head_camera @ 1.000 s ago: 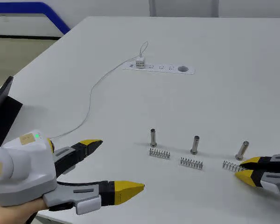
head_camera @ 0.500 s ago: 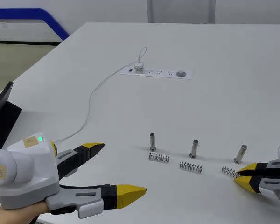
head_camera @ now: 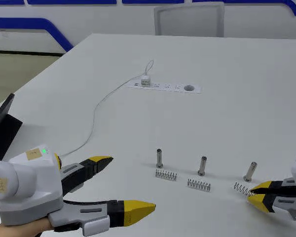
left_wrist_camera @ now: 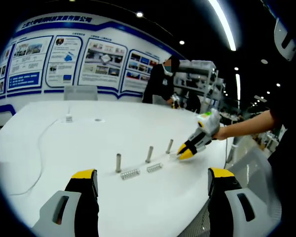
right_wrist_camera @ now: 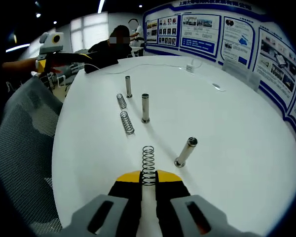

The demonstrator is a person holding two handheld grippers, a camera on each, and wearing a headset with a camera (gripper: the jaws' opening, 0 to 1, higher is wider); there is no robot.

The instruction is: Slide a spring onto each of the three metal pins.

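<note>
Three short metal pins (head_camera: pixel 203 166) stand upright in a row on the white table (head_camera: pixel 197 118), each with a spring lying just in front of it. At the lower right, my right gripper (head_camera: pixel 252 192) is shut on the near end of the rightmost spring (head_camera: pixel 240 187). In the right gripper view that spring (right_wrist_camera: pixel 148 165) runs straight out from the yellow tips (right_wrist_camera: pixel 148 179), beside the leaning nearest pin (right_wrist_camera: pixel 186 151). My left gripper (head_camera: pixel 121 185) hovers wide open at the lower left, holding nothing. In its own view the jaws (left_wrist_camera: pixel 153 180) frame the pins (left_wrist_camera: pixel 149 154) and springs (left_wrist_camera: pixel 130 174).
A white power strip (head_camera: pixel 167 87) with a plugged charger lies farther back, its cable (head_camera: pixel 94 116) trailing toward the left edge. A dark object (head_camera: pixel 2 126) sits at the far left. A grey chair (head_camera: pixel 189 19) stands behind the table. A person stands beyond the table (left_wrist_camera: pixel 163 81).
The head camera has tilted up, so everything sits lower in the picture. My right gripper stays at the rightmost spring's end, jaws slightly narrower. The left gripper has hardly moved.
</note>
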